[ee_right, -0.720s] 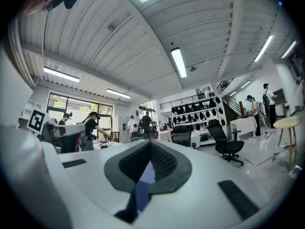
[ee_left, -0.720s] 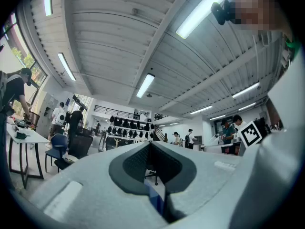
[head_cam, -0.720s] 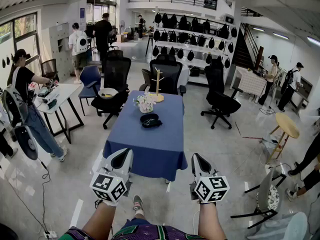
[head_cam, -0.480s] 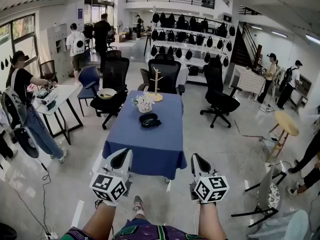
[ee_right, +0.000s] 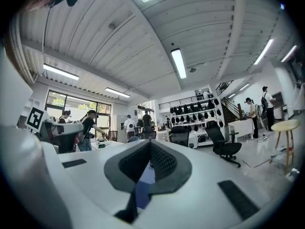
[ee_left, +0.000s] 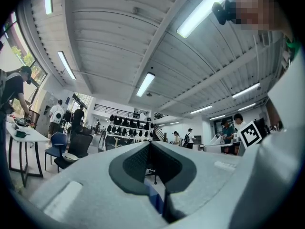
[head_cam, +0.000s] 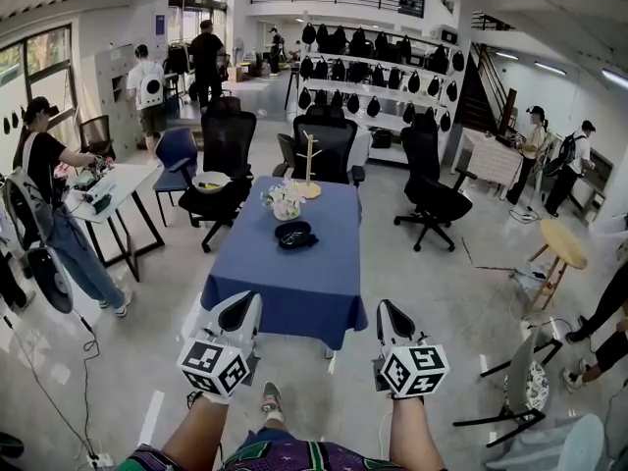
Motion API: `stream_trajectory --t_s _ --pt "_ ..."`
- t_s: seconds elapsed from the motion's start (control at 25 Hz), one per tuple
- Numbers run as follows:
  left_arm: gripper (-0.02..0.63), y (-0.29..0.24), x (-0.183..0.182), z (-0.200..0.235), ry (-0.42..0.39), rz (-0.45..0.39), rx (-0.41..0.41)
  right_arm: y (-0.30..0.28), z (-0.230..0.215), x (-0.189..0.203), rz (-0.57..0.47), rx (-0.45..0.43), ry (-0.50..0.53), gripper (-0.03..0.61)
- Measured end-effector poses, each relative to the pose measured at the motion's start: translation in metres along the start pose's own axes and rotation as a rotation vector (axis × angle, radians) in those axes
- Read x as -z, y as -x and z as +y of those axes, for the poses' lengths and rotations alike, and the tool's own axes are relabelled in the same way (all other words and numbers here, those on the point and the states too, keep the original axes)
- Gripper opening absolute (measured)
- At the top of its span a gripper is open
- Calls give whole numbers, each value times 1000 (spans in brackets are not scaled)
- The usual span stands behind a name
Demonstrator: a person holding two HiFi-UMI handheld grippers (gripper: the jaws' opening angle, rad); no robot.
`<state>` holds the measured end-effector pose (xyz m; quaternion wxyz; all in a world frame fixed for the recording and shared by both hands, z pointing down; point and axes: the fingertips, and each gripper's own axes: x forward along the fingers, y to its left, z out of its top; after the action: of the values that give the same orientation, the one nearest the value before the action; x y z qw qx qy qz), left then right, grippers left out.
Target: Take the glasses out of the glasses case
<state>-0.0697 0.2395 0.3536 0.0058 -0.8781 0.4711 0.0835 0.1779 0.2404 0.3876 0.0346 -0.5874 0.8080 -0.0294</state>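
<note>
The person stands on the grey floor a little back from the near edge of a table (head_cam: 294,297) draped in a blue cloth, a gripper held out low in each hand. The left gripper (head_cam: 238,310) and the right gripper (head_cam: 393,316) sit side by side, well apart from each other, both pointing toward the table and both short of it.

In the left gripper view the dark pads (ee_left: 134,164) meet at their tips with nothing between them. Only a sliver of the blue cloth shows through the slit lower down. The right gripper view shows the same: pads (ee_right: 136,162) closed tip to tip, nothing gripped.

The black glasses case (head_cam: 295,235) lies on the cloth about mid-table, well apart from both grippers. From here it is too small to tell whether its lid is up, or to make out the glasses. Just beyond it stands a bunch of pale flowers (head_cam: 286,201), and farther still a wooden branched stand (head_cam: 310,165). Black office chairs (head_cam: 329,143) crowd the table's far end.
</note>
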Motion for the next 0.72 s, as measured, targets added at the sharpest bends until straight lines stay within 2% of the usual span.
stream_trajectory --t_s 0.72 --pt "17 -8 1 14 8 -3 -8 -11 -1 1 -16 19 -8 3"
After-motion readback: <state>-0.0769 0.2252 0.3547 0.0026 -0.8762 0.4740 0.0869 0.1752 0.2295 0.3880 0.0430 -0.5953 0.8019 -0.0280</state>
